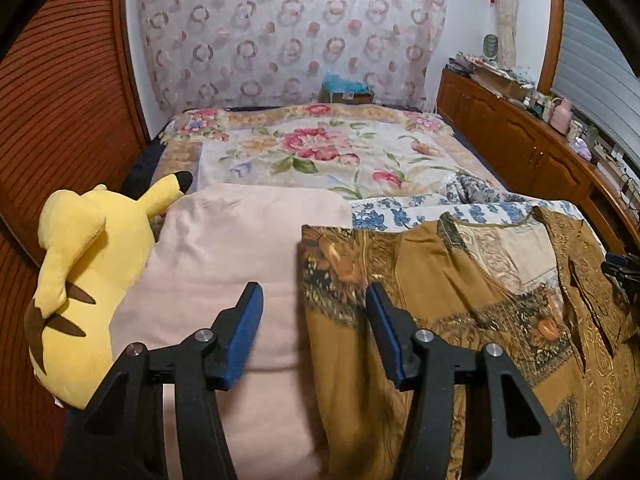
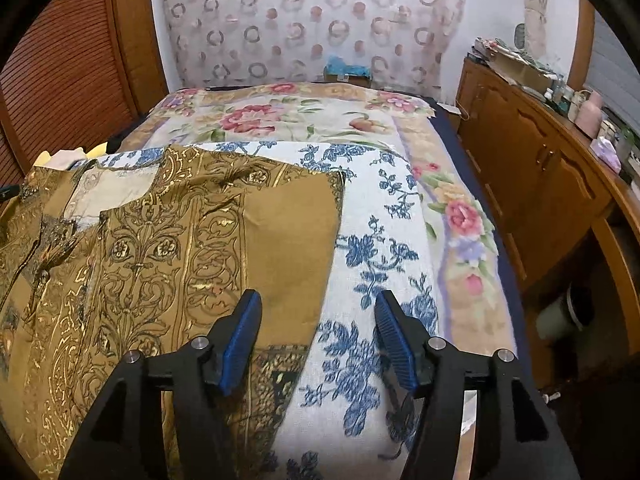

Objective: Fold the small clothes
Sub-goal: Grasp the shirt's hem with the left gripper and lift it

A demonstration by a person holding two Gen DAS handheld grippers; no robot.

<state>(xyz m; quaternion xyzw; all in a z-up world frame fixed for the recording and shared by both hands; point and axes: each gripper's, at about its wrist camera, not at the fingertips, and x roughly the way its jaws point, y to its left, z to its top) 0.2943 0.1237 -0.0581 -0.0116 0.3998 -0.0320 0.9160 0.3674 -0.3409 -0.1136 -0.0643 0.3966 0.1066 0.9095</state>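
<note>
A brown and gold patterned garment (image 1: 460, 312) lies spread flat on the bed, on a white cloth with blue flowers (image 1: 400, 210). In the right wrist view the garment (image 2: 160, 248) fills the left half and the blue-flowered cloth (image 2: 372, 248) lies to its right. My left gripper (image 1: 314, 304) is open and empty, hovering over the garment's left edge beside a pink pillow (image 1: 224, 264). My right gripper (image 2: 318, 312) is open and empty, above the garment's right edge. The right gripper's black tip (image 1: 622, 272) shows at the far right of the left wrist view.
A yellow plush toy (image 1: 76, 280) lies left of the pink pillow. A floral bedspread (image 1: 320, 148) covers the far bed. A wooden cabinet (image 2: 540, 184) with clutter on top runs along the right side. A slatted wooden headboard (image 1: 60, 100) stands at the left.
</note>
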